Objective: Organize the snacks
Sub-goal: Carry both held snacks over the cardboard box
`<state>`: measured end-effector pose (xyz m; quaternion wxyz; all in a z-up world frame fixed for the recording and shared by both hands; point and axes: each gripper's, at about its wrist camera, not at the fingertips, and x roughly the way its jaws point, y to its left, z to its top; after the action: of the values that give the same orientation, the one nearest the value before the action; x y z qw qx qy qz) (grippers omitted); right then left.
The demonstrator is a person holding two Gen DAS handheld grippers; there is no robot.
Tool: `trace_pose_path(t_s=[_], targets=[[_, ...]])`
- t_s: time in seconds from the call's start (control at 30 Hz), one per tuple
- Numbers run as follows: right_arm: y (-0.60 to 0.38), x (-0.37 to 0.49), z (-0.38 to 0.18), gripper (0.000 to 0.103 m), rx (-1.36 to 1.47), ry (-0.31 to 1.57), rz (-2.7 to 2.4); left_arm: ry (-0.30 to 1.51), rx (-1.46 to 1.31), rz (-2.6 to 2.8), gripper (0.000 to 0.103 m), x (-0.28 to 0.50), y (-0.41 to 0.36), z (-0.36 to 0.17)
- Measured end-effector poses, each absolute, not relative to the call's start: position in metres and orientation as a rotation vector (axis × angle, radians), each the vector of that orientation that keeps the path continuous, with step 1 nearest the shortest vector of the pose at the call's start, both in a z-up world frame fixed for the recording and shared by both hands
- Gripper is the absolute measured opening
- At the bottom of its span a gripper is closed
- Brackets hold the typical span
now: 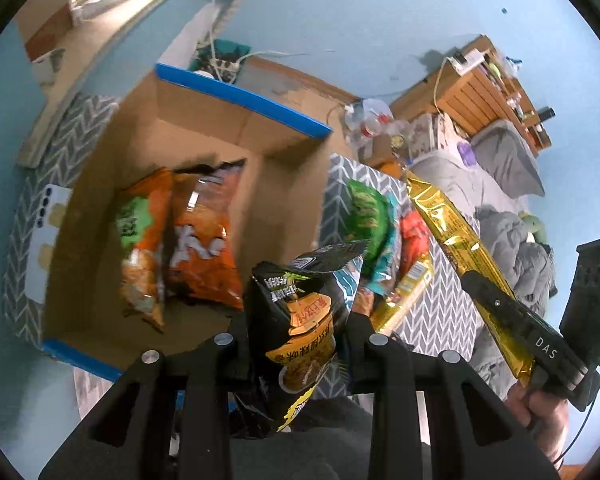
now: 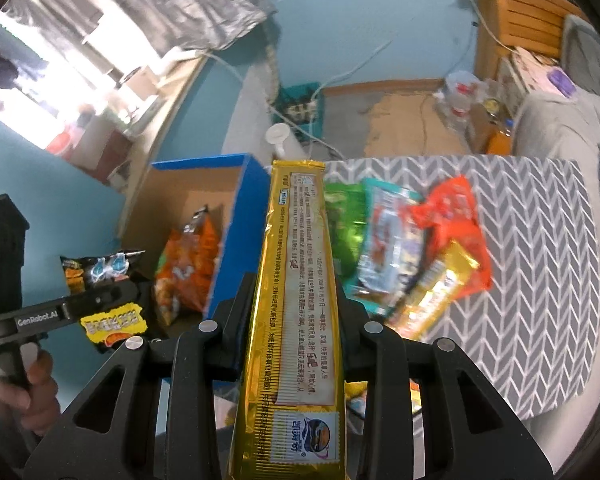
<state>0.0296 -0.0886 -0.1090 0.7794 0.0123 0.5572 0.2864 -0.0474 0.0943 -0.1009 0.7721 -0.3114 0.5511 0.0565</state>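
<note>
Snacks lie in three places: two are held up in the tongs, a loose heap rests on the chevron-patterned cloth, and two orange bags lie inside the cardboard box with blue-taped rims; the box stands against the cloth's left edge, its open flaps rising between the held packs and the bags within; the heap, a green bag, a teal pack, a red bag and a small gold pack, sits near the cloth's left edge, just beside the box; beyond the cloth's far edge are a wooden slatted frame, grey bedding, cables and a cluster of plastic bottles on the floor; the left gripper is clamped on a black snack bag, which stands roughly upright between its fingers, its crimped top pointing away from the camera over the box's near wall; the right gripper is closed on a long gold pack, pinched about the middle of its length; its long axis runs along the fingers, the far end reaching out over the cloth's left edge by the box corner, the near end passing back under the camera; the printed seam side faces up; a hand grips the handle of the right tongs, and another hand that of the left.
</note>
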Motion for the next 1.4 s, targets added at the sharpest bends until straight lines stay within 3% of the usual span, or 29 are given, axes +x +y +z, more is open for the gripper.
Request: trace_pose_path(t_s=[0.57,1.23,1.4], targets=[[0.025,0.016,-0.126,0.032,-0.098,1.230,0.727,1.184,-0.708,0.226,0.029,-0.077,0.171,-0.131],[0.100,0.014,-0.176,0.032,-0.276,1.270,0.676,1.301,-0.624,0.259,0.029,-0.059,0.179,-0.175],[0.100,0.014,-0.178,0.033,-0.257,1.292,0.678,1.322,-0.642,0.276,0.042,-0.059,0.178,-0.179]])
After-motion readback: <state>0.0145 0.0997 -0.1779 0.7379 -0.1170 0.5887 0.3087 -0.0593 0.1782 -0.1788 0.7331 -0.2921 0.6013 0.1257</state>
